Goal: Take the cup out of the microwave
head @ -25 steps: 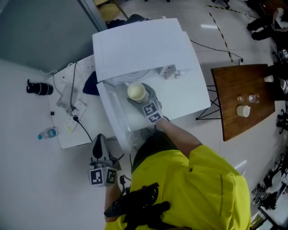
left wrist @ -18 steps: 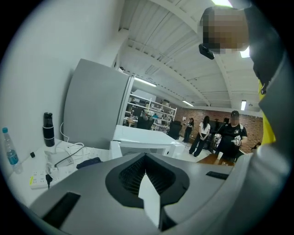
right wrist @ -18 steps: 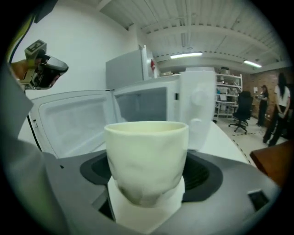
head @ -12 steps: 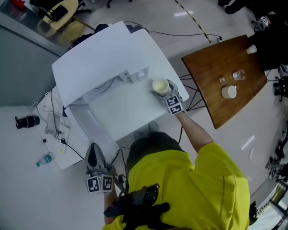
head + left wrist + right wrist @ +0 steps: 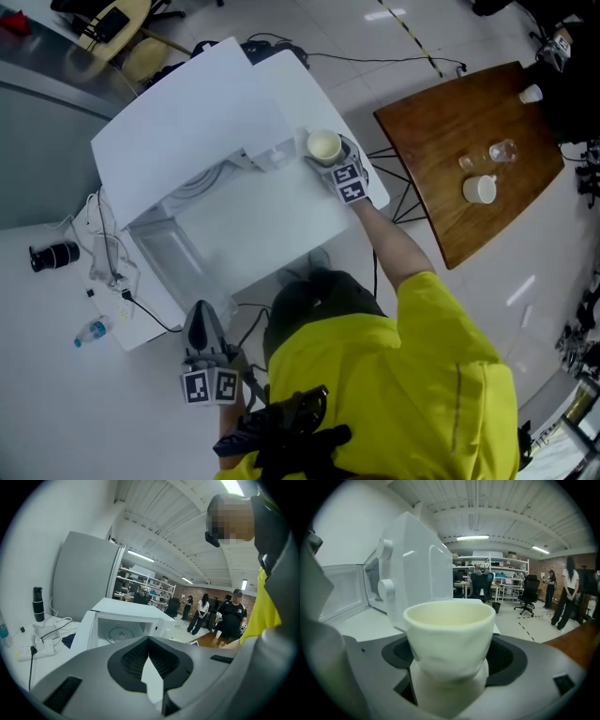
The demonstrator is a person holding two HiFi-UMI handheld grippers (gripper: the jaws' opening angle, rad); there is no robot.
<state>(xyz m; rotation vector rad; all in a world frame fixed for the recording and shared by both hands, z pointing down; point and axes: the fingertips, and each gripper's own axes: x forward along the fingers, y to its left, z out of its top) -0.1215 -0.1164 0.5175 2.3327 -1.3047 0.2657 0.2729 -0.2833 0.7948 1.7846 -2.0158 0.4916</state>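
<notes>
A cream cup (image 5: 324, 146) sits between the jaws of my right gripper (image 5: 330, 156), which is shut on it, outside the white microwave (image 5: 187, 122) by its right front corner, over the white table (image 5: 281, 220). In the right gripper view the cup (image 5: 449, 639) fills the middle, upright, pads pressing its lower sides, with the microwave's knob panel (image 5: 417, 573) to the left. My left gripper (image 5: 202, 323) hangs low at the table's near left edge, shut on nothing. Its view looks into the open microwave cavity (image 5: 119, 632), where only the turntable shows.
A brown wooden table (image 5: 469, 141) on the right carries a white cup (image 5: 480, 189) and a glass (image 5: 502, 150). Cables and a power strip (image 5: 108, 272), a water bottle (image 5: 94, 331) and a black cylinder (image 5: 52, 255) lie at the left. People (image 5: 232, 618) stand far off.
My right gripper has carried the cup from in front of the microwave cavity out to the right, beside the microwave's front corner. The left gripper has stayed low at the left.
</notes>
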